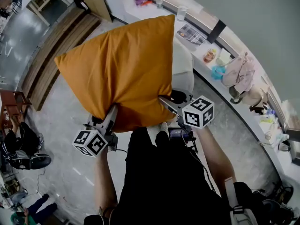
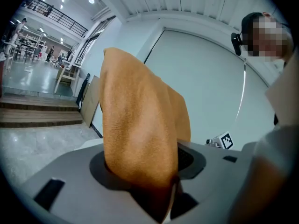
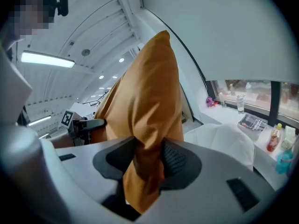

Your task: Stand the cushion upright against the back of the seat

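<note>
An orange cushion point(image 1: 121, 69) hangs in the air in front of me, held by its near edge with both grippers. My left gripper point(image 1: 112, 112) is shut on the cushion's lower left corner point(image 2: 140, 143). My right gripper point(image 1: 165, 102) is shut on the lower right corner point(image 3: 147, 139), the fabric pinched between its dark pads. A white seat point(image 1: 183, 67) lies behind the cushion, mostly hidden by it; in the right gripper view the seat point(image 3: 224, 141) shows to the right of the fabric.
A long white counter point(image 1: 229, 76) curves along the right with bottles, a magazine, bags and small items. Wooden steps point(image 1: 51, 55) lie at the left. A person sits on the floor at the far left point(image 1: 18, 144). My own legs in black fill the bottom.
</note>
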